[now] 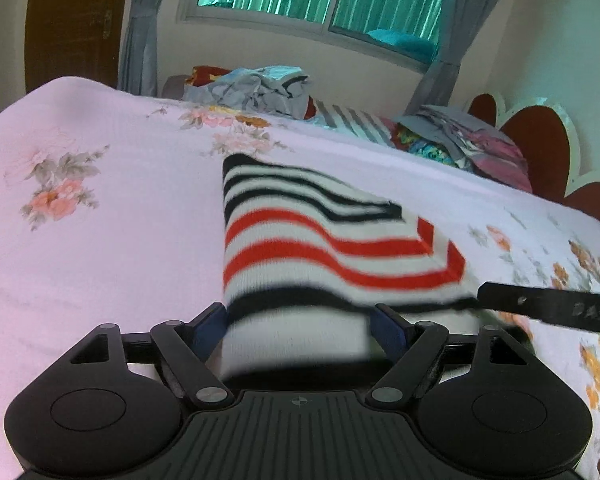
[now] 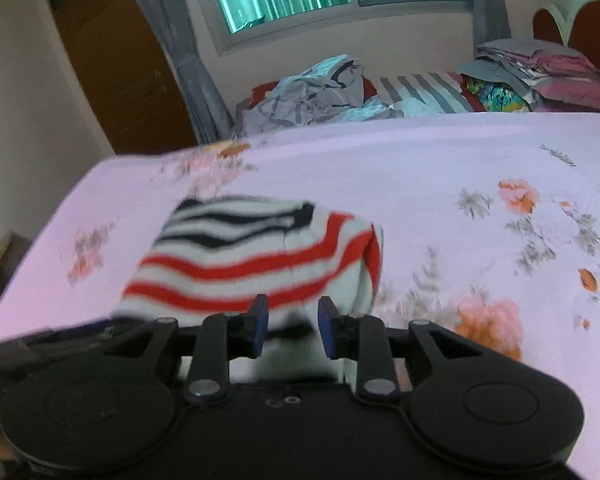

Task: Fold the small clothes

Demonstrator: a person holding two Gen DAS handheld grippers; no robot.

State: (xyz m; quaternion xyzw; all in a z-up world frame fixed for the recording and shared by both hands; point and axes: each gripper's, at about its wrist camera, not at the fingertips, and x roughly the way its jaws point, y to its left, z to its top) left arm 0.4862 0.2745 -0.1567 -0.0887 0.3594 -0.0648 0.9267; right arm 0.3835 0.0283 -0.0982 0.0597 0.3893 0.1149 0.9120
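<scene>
Striped knit garment (image 1: 320, 256) lies folded on the floral bed sheet (image 1: 100, 240), white with black bands and red ones, blurred. The left claw (image 1: 298, 328) stands wide around its near end; whether the pads press it, I can't tell. Right claw (image 2: 292, 326) stands slightly apart at the garment's near edge, clamping nothing.

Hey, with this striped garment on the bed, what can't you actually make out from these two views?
- Left wrist view: striped garment near end, hidden between the left gripper jaws; grip unclear.
- Right wrist view: garment's near edge is motion-blurred at the right gripper; contact unclear.
- Both: clothes pile items too jumbled to identify.
</scene>
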